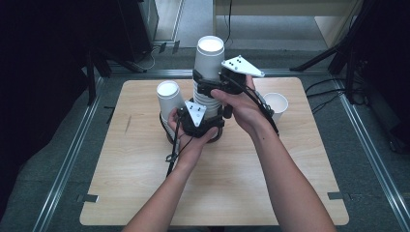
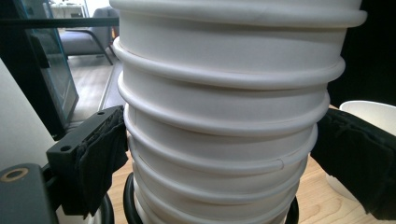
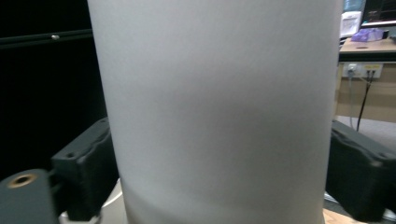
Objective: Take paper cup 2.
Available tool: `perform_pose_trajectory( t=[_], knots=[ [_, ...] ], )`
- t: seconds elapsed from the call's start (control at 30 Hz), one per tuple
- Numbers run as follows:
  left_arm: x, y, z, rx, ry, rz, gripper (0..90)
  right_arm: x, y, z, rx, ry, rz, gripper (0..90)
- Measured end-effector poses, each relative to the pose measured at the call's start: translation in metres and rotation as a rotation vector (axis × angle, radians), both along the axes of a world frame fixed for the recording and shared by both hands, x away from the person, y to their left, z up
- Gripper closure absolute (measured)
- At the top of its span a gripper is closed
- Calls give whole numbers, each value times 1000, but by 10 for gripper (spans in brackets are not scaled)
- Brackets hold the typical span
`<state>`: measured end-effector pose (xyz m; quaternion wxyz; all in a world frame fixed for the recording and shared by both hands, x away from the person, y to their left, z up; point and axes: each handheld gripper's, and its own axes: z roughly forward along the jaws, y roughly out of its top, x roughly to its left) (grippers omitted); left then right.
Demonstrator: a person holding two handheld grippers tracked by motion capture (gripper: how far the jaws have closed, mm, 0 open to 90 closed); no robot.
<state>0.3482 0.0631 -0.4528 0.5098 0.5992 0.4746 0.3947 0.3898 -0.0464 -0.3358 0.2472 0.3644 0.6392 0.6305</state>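
Nearest the camera, the person's forearms reach to mid-table, where the left gripper (image 1: 197,115) has its jaws clamped low on the stack of white paper cups (image 1: 208,79) and the right gripper (image 1: 218,86) has its jaws gripping the top cup's wall. I judge that pulling upward could drag several nested cups along or tip the stack, should the lower grip slip. The loose cup (image 1: 169,96) on the left shows its closed base, and the upright cup (image 1: 276,103) on the right looks empty.

Right in front of me stands a tall white paper cup (image 3: 219,107), upright, its plain wall taking up most of the middle. My right tongs (image 3: 219,177) bracket it: one black pad (image 3: 86,172) sits against its left flank and the other (image 3: 359,172) against its right, both touching the wall. Behind on the left is dark. On the right I see a wall socket with cables (image 3: 362,70) and a wooden desk (image 3: 369,46).
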Motion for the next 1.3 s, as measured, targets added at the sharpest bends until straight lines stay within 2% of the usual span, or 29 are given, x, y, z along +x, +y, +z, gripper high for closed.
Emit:
perform_pose_trajectory(
  t=[0.33,0.47,0.63,1.0,1.3],
  knots=[
    [-1,1,0,3,-2,-3,54,-1,0,0,-4,-13,-11,124],
    [-1,1,1,4,0,-3,56,-2,0,5,17,-23,-19,123],
    [-1,1,0,2,0,-2,57,-4,1,9,13,-39,-28,124],
    [-2,2,1,-6,7,-9,64,-9,3,18,36,-123,-77,142],
    [-2,2,1,-8,9,-8,65,-13,3,29,59,-161,-116,144]
  ],
)
